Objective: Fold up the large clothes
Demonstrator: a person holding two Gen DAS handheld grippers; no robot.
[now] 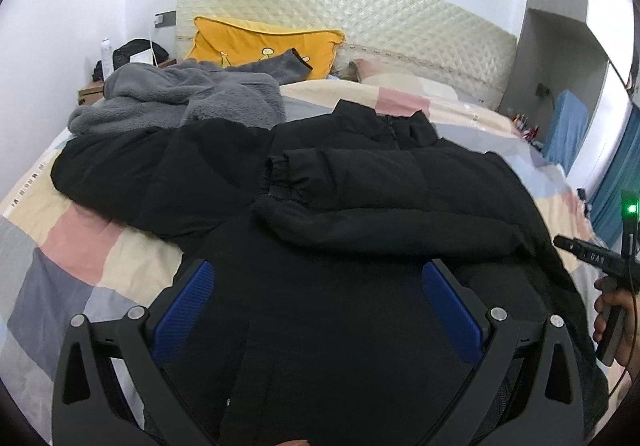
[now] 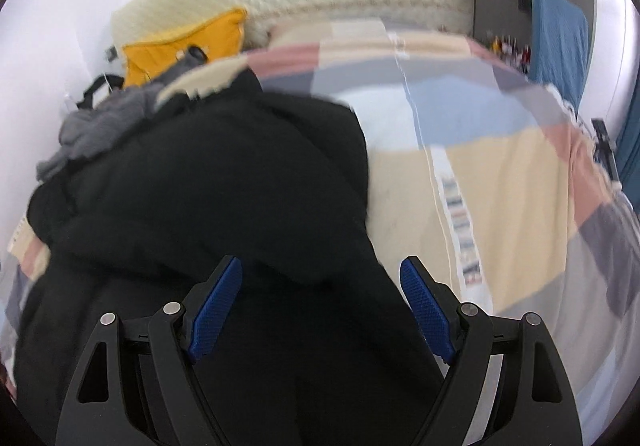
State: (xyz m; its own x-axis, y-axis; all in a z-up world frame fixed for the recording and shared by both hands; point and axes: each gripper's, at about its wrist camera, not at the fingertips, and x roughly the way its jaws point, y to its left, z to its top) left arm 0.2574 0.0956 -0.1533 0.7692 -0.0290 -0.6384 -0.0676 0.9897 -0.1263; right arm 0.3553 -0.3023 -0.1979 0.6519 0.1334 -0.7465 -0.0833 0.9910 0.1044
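Black jacket (image 1: 360, 206) — pastel patchwork bedspread (image 1: 80, 246)

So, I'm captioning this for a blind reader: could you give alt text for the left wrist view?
A black puffer jacket lies spread on a patchwork quilt, one sleeve folded across its front, with the open left gripper above its lower part. A grey fleece and yellow pillow lie near the cream headboard.

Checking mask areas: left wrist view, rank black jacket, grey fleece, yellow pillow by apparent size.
1. black jacket, nearest the camera, so inflated.
2. grey fleece.
3. yellow pillow, partly hidden by the fleece.
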